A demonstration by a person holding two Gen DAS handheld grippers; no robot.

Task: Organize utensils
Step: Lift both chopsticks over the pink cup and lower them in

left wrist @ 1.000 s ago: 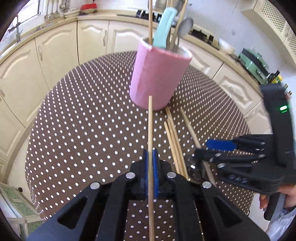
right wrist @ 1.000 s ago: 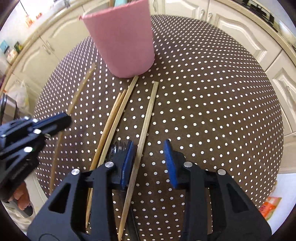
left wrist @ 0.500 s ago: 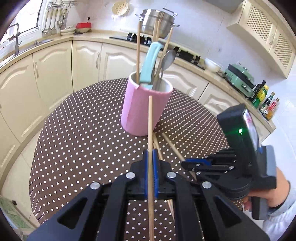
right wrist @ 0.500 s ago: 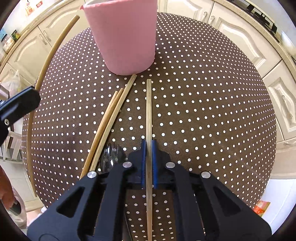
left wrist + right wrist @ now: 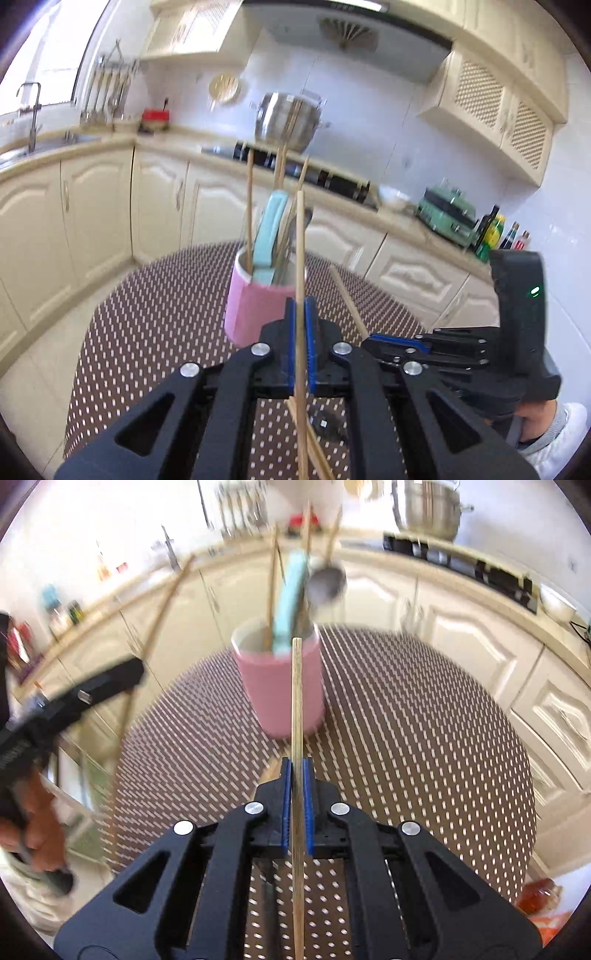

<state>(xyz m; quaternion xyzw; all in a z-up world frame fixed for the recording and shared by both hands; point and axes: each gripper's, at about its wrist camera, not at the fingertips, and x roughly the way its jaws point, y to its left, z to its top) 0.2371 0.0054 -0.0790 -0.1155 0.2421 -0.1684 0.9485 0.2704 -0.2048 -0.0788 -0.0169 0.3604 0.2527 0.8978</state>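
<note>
A pink utensil cup (image 5: 255, 306) (image 5: 282, 686) stands on the brown dotted table and holds chopsticks, a teal handle (image 5: 267, 240) and a spoon (image 5: 327, 585). My left gripper (image 5: 300, 314) is shut on a wooden chopstick (image 5: 300, 251), lifted and pointing at the cup. My right gripper (image 5: 296, 775) is shut on another chopstick (image 5: 296, 686), also raised toward the cup. The right gripper shows in the left wrist view (image 5: 399, 341) with its chopstick (image 5: 347, 299). The left gripper shows blurred in the right wrist view (image 5: 92, 690).
More chopsticks (image 5: 314, 450) and a dark spoon (image 5: 325, 424) lie on the table (image 5: 424, 738) under the left gripper. Cream cabinets (image 5: 92, 221), a stove with a steel pot (image 5: 288, 118) and counter appliances (image 5: 447, 218) surround the table.
The right gripper closed on a chopstick that lay on the table. Both grippers then rose and tilted up with their chopsticks toward the cup's rim.
</note>
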